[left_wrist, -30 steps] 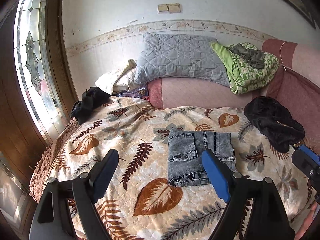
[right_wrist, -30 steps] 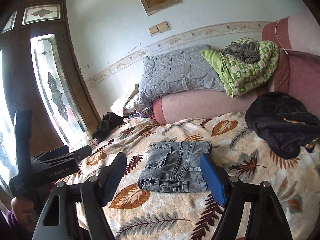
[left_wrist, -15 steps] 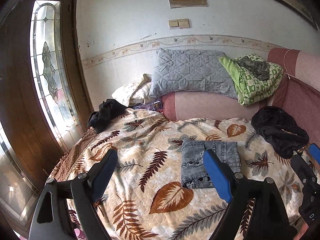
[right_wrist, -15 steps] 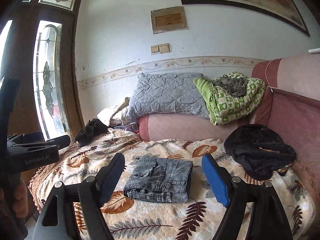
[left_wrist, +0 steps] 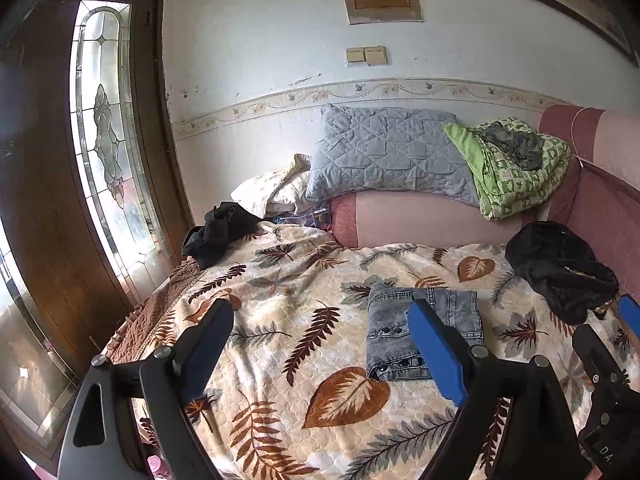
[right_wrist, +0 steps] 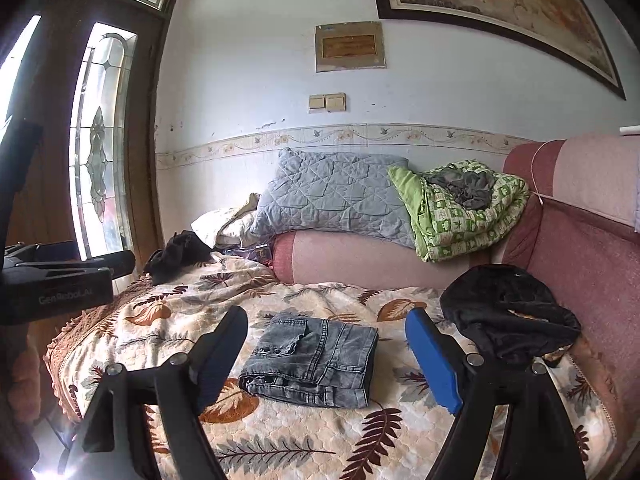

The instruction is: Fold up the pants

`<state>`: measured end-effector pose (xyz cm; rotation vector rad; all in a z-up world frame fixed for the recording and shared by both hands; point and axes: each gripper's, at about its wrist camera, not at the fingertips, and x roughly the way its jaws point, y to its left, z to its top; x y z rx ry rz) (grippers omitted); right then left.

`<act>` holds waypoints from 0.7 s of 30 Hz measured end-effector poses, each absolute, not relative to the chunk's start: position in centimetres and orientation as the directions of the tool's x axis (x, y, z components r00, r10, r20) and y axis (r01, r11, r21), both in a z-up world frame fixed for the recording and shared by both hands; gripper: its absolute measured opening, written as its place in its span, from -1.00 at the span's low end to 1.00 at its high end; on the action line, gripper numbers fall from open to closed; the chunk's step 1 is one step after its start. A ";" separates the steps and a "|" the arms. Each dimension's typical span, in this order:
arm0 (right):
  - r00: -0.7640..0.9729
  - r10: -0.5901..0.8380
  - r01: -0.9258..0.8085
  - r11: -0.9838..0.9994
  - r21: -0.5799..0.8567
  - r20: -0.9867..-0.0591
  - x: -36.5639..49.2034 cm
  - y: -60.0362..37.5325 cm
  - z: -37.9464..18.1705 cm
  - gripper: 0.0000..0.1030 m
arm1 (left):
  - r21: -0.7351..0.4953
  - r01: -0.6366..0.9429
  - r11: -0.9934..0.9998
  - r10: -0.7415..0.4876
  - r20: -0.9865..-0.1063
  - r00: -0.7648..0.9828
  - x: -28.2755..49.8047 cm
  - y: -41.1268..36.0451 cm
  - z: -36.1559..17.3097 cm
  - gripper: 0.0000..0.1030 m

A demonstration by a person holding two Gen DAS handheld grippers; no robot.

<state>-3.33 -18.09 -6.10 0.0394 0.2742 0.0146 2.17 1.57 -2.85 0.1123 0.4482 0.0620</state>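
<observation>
Left gripper (left_wrist: 322,344): my left view shows its jaws wide apart with nothing between them. I think I hold it back because the folding looks done.
Pants (left_wrist: 424,330): they lie folded small and flat on the leafy bedspread (left_wrist: 280,292), past the blue finger, touching no tool.
Right gripper (right_wrist: 326,350): my right view shows its jaws wide too; they have just been opening, and they hold nothing.
Pants, right view: the grey bundle sits in the gap I look through, but farther off, not pinched.
Black clothes (right_wrist: 508,316): heaped by the couch arm, well apart from the pants.
Other tool: the left gripper shows at the left edge.
</observation>
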 end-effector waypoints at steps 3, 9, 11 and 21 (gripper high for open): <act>0.963 0.019 -0.010 0.999 0.034 -0.270 -3.4 -17.9 -6.1 0.63 | 0.116 -0.041 0.992 0.088 -0.428 0.899 2.1 1.8 -2.8 0.73; 0.962 0.027 -0.019 0.999 0.031 -0.273 -3.3 -17.6 -6.2 0.63 | 0.116 -0.055 0.992 0.100 -0.425 0.900 2.0 2.1 -2.8 0.73; 0.961 0.027 -0.020 0.999 0.028 -0.274 -3.3 -17.6 -6.2 0.63 | 0.119 -0.057 0.991 0.103 -0.428 0.898 2.0 2.0 -2.8 0.73; 0.959 0.031 -0.025 0.999 0.024 -0.281 -3.1 -17.4 -6.4 0.63 | 0.130 -0.060 0.990 0.110 -0.426 0.898 1.9 1.8 -2.8 0.74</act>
